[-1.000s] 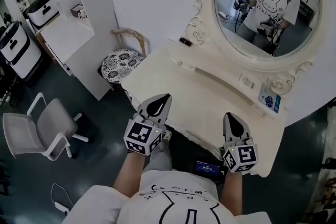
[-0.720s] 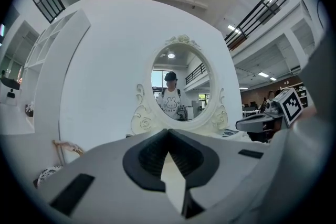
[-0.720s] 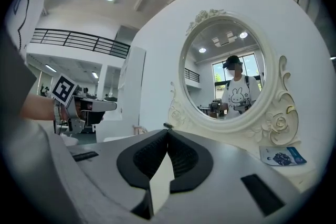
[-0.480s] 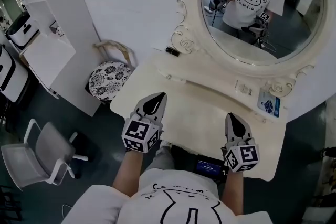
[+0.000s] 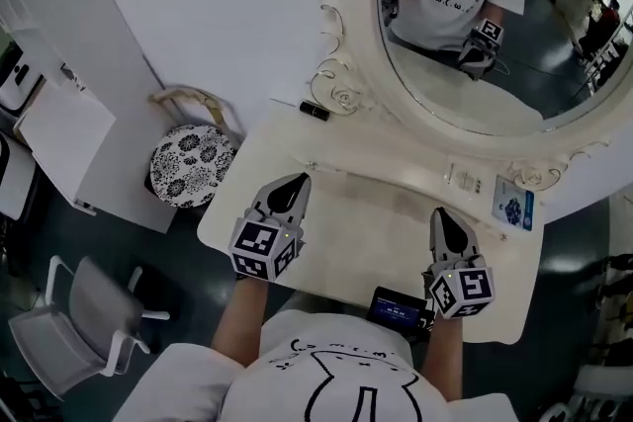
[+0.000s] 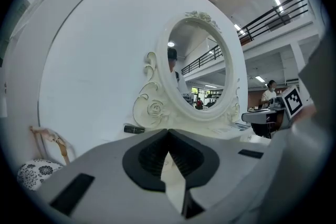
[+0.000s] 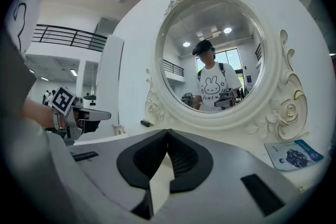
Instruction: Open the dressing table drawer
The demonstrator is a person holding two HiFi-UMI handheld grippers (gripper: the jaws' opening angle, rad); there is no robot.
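Note:
The cream dressing table (image 5: 376,237) stands in front of me under its oval mirror (image 5: 495,64). Its drawer is hidden below the tabletop's near edge and my body. My left gripper (image 5: 299,179) hovers over the left part of the top, shut and empty. My right gripper (image 5: 439,211) hovers over the right part, also shut with nothing in it. In the left gripper view the jaws (image 6: 168,131) meet in front of the mirror frame (image 6: 157,107). In the right gripper view the jaws (image 7: 168,131) are pressed together below the mirror (image 7: 210,60).
A black tube (image 5: 315,111) lies at the table's back left, a blue card (image 5: 511,210) at the back right. A dark device with a blue screen (image 5: 396,308) sits at the near edge by my waist. A floral stool (image 5: 185,164) and a grey chair (image 5: 84,316) stand to the left.
Both grippers have moved forward from the table's near edge to over the tabletop, toward the mirror. Both stayed shut. The table now sits closer under me.

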